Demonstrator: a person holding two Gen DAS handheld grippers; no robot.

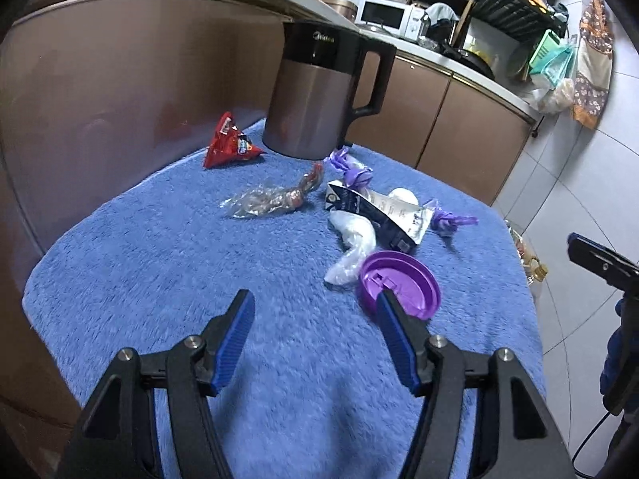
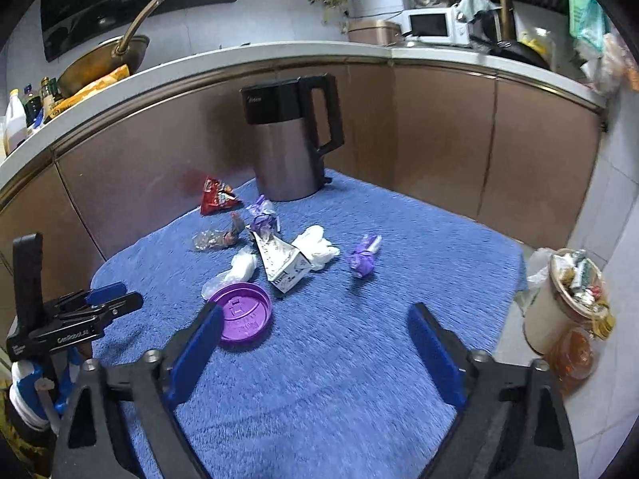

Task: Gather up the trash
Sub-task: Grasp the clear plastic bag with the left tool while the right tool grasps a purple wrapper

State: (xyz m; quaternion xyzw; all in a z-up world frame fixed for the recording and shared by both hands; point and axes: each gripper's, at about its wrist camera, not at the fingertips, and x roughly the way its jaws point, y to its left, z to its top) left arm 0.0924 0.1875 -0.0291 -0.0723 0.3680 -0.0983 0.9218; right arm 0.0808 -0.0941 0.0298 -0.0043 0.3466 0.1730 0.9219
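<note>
Left wrist view: both grippers' fingers apart, empty, approaching; round purple plastic lid [image 1: 399,281] just beyond left gripper [image 1: 315,313] needs grasping next.

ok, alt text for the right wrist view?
Open right hand-held gripper hovers over a blue towel strewn with trash: purple lid, crumpled wrappers, a flattened carton. Behind stands a steel kettle; a full bin sits at right.

A plain blue fleece cover [image 2: 359,359] is spread over the bench. A purple lid [image 2: 243,313], a red snack wrapper [image 2: 215,195], a white tissue [image 2: 315,247] and a silver-and-black kettle [image 2: 287,143] are seen on it.
</note>
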